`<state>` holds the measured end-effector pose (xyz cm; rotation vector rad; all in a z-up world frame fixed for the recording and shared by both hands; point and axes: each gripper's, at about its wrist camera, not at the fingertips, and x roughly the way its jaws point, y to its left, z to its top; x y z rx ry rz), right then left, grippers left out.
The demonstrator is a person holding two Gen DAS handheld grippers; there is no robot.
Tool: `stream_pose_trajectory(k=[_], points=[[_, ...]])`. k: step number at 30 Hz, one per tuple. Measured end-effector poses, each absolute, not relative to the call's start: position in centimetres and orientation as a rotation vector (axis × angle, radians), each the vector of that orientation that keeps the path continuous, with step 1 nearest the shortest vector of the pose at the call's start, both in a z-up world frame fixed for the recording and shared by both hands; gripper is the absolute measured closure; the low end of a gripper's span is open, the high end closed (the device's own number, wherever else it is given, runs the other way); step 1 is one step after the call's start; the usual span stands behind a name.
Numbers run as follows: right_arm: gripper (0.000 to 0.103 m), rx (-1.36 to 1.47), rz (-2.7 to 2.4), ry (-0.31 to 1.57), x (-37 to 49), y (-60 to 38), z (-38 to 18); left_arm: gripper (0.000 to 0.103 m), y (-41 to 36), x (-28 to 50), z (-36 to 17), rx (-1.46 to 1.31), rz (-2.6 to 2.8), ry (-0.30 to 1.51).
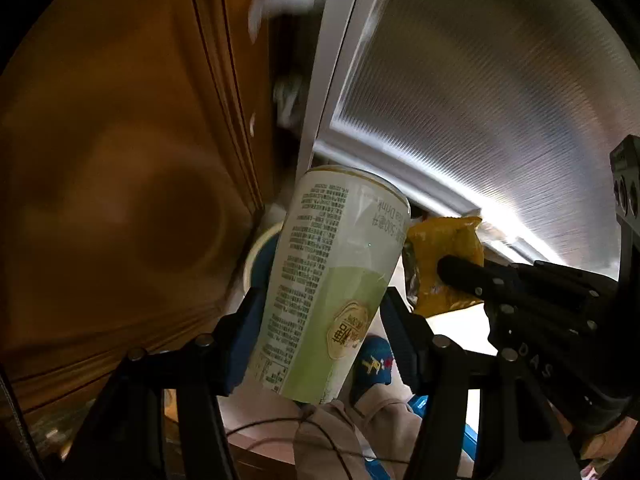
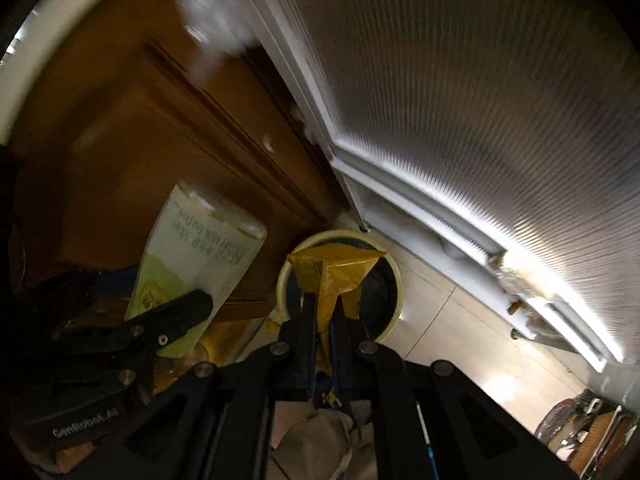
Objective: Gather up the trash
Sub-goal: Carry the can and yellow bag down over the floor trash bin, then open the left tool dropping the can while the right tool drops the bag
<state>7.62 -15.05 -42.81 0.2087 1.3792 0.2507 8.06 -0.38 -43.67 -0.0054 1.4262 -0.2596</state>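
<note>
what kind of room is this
Probably a room at home, maybe a kitchen corner. A brown wooden cabinet stands beside a white-framed ribbed-glass door, and a small round bin sits on the pale tiled floor where they meet.

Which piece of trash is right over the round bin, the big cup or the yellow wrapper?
The yellow wrapper, pinched in the right gripper, hangs right over the round bin. The green-and-white drink cup, in the left gripper, is off to the side.

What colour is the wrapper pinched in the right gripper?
Mustard yellow wrapper; clearest in the right wrist view.
</note>
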Motion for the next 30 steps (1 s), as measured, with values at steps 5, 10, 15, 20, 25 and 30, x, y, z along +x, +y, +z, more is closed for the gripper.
stream_pose_trajectory(k=[5, 10, 15, 20, 25, 30], points=[[0.097, 0.218, 0.255, 1.423, 8.8, -15.2, -49.8, 0.044, -1.0, 9.5, -50.7, 0.002, -0.228, 1.489], [0.094, 0.225, 0.269, 1.462, 9.0, -15.0, -54.1, 0.042, -0.7, 9.9, -55.2, 0.016, -0.221, 1.526], [0.092, 0.247, 0.285, 1.488, 8.9, -14.8, -56.3, 0.041, -0.8, 10.2, -57.6, 0.037, -0.211, 1.579], [0.080, 0.273, 0.289, 1.520, 9.2, -14.9, -57.4, 0.016, 0.0, 9.6, -58.4, 0.057, -0.187, 1.602], [0.077, 0.261, 0.311, 1.506, 9.1, -14.6, -56.4, 0.014, 0.5, 9.9, -58.4, 0.092, -0.167, 1.601], [0.077, 0.245, 0.311, 1.499, 8.8, -14.3, -55.3, 0.014, 1.0, 9.5, -56.6, 0.077, -0.149, 1.573]])
